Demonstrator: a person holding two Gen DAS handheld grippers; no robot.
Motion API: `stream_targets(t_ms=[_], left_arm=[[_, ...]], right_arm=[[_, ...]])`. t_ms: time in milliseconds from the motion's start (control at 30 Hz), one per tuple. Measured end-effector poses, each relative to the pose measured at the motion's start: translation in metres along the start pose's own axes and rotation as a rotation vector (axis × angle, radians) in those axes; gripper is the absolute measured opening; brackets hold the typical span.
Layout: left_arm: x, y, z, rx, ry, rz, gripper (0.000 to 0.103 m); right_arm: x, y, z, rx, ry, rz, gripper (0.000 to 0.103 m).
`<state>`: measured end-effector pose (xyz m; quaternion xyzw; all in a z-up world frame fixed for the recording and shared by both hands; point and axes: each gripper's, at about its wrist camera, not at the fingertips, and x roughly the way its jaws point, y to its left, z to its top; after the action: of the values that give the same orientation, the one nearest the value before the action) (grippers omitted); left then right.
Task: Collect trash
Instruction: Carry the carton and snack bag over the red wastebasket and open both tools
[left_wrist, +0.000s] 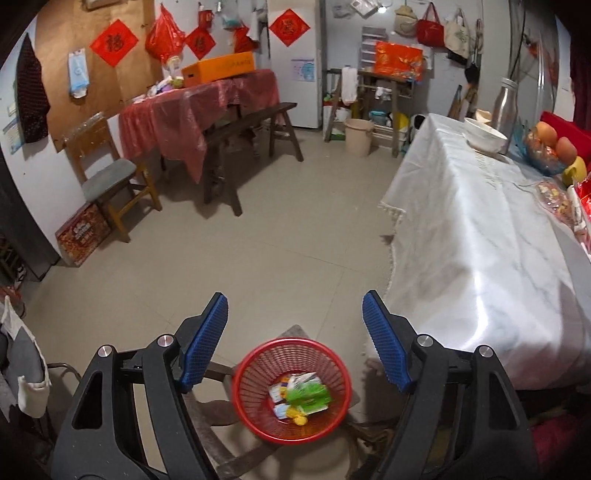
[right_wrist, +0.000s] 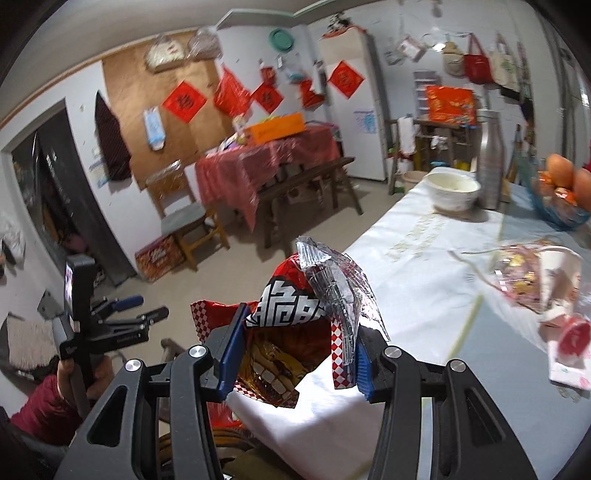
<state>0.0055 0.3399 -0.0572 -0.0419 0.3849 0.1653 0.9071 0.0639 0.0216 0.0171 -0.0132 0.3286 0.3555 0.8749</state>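
Holding the snack bag (right_wrist: 286, 332) pinched between its blue pads, my right tool (right_wrist: 293, 354) hung over the near edge of the table (right_wrist: 424, 295). The bag looked light, crinkly and slick (foil lining exposed at the torn top), so I judged a grip across the flattened body safer than one on the loose flap. My left tool (left_wrist: 295, 343) stood wide and empty above the red basket (left_wrist: 258, 417), which already contained wrappers (left_wrist: 301, 397).

A lived-in home: cloth-covered dining table (left_wrist: 461, 221), wooden chair (left_wrist: 107, 177), fridge (left_wrist: 295, 74).
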Motion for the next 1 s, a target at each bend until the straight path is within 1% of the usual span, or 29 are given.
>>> stream_targets(t_ms=[233, 400, 567, 633, 667, 767, 800, 900, 1000], left_arm=[[0.002, 0.026, -0.009, -0.03, 0.031, 0.014, 0.073], [0.005, 0.047, -0.027, -0.034, 0.073, 0.044, 0.074], [0.01, 0.075, -0.049, -0.064, 0.124, 0.073, 0.074], [0.012, 0.087, -0.057, -0.079, 0.14, 0.094, 0.078], [0.011, 0.091, -0.058, -0.087, 0.139, 0.104, 0.081], [0.006, 0.112, -0.063, -0.14, 0.112, 0.129, 0.084], [0.004, 0.119, -0.062, -0.162, 0.103, 0.132, 0.085], [-0.002, 0.135, -0.06, -0.201, 0.086, 0.131, 0.086], [-0.01, 0.137, -0.058, -0.196, 0.062, 0.149, 0.089]], right_arm=[[0.038, 0.046, 0.005, -0.067, 0.084, 0.06, 0.05], [0.071, 0.086, 0.009, -0.123, 0.156, 0.125, 0.05], [0.106, 0.127, 0.006, -0.184, 0.226, 0.175, 0.05], [0.124, 0.146, 0.001, -0.212, 0.267, 0.19, 0.05], [0.133, 0.155, -0.001, -0.225, 0.293, 0.202, 0.05], [0.157, 0.181, -0.006, -0.27, 0.343, 0.22, 0.052], [0.167, 0.191, -0.009, -0.291, 0.361, 0.221, 0.056], [0.185, 0.208, -0.016, -0.314, 0.407, 0.239, 0.062], [0.188, 0.214, -0.017, -0.317, 0.41, 0.243, 0.063]])
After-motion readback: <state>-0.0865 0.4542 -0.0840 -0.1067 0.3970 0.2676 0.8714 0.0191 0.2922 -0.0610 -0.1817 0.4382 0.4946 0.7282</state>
